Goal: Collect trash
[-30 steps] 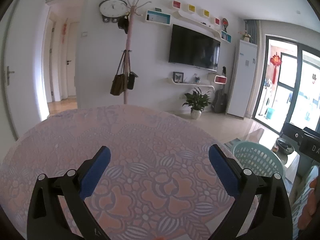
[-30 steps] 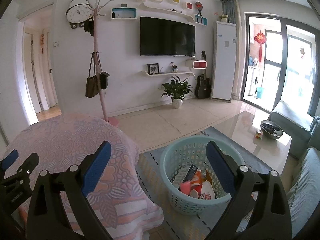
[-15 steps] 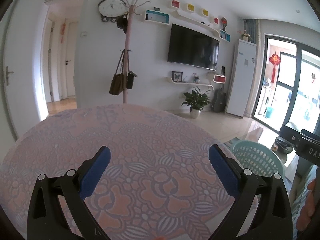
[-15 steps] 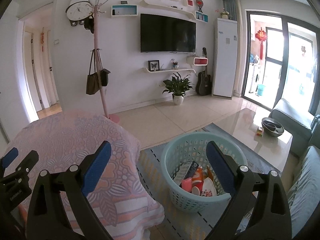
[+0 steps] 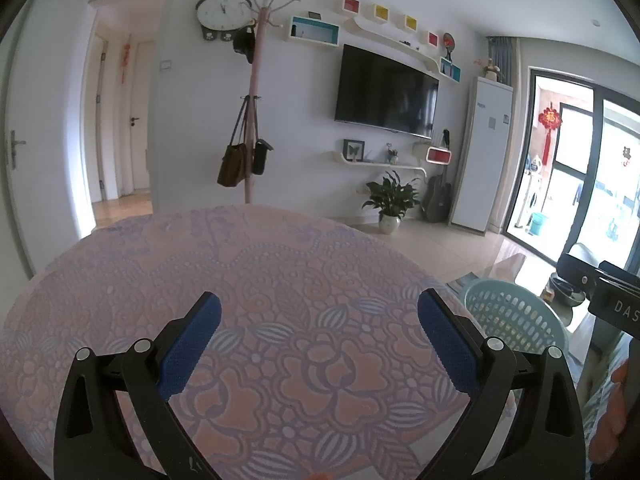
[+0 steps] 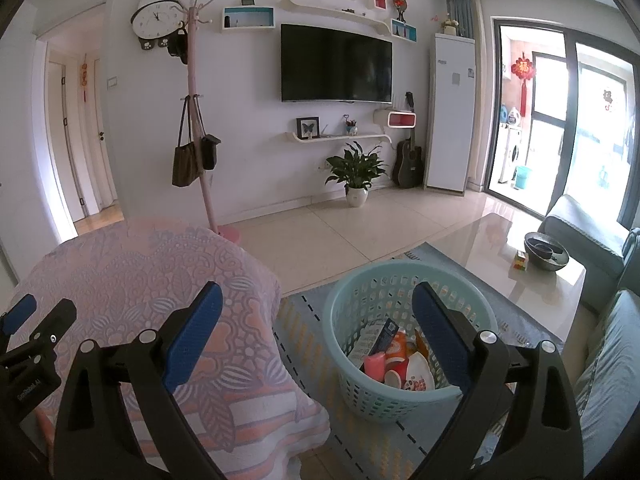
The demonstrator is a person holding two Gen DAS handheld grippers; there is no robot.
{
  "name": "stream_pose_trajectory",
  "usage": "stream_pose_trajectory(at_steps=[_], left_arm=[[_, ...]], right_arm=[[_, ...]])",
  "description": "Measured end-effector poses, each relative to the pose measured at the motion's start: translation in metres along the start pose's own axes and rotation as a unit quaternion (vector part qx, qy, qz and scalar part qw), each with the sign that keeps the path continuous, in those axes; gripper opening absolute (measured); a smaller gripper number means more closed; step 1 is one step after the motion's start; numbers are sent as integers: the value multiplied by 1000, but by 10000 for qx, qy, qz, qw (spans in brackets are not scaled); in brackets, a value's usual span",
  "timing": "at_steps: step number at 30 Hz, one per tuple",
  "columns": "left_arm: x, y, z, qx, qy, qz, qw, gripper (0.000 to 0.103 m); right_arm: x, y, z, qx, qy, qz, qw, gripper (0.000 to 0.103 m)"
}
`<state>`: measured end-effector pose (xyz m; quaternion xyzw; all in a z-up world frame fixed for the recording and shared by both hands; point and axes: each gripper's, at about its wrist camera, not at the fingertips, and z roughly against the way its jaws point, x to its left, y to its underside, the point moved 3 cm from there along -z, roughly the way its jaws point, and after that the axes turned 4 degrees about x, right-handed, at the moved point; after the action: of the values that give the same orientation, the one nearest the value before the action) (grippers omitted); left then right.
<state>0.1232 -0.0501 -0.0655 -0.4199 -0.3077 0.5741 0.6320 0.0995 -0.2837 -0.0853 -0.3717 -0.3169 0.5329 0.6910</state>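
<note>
A light teal plastic basket [image 6: 360, 292] stands on a rug right of the table; it holds trash [image 6: 396, 356]: a pink cup, wrappers, white and orange cups. The basket also shows in the left wrist view [image 5: 516, 312]. My right gripper [image 6: 316, 308] is open and empty, held above the gap between table and basket. My left gripper [image 5: 318, 316] is open and empty over the round table with a pink floral cloth [image 5: 260, 264]. No trash shows on the cloth.
A glass coffee table [image 6: 532, 264] with a dark bowl [image 6: 546, 250] stands at right, a grey sofa [image 6: 608, 360] beside it. A coat stand [image 6: 200, 128], plant [image 6: 356, 172] and TV [image 6: 336, 64] line the far wall.
Both views shift only slightly; the right gripper has drifted a little up and back from the basket. Both grippers stay open and empty.
</note>
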Motion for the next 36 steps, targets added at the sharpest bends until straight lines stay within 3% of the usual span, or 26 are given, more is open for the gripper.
stream_pose_trajectory(at_steps=[36], left_arm=[[-1,3,1,-38,-3,0,10000,96]], right_arm=[[-3,5,-5,31,34,-12,10000,91]])
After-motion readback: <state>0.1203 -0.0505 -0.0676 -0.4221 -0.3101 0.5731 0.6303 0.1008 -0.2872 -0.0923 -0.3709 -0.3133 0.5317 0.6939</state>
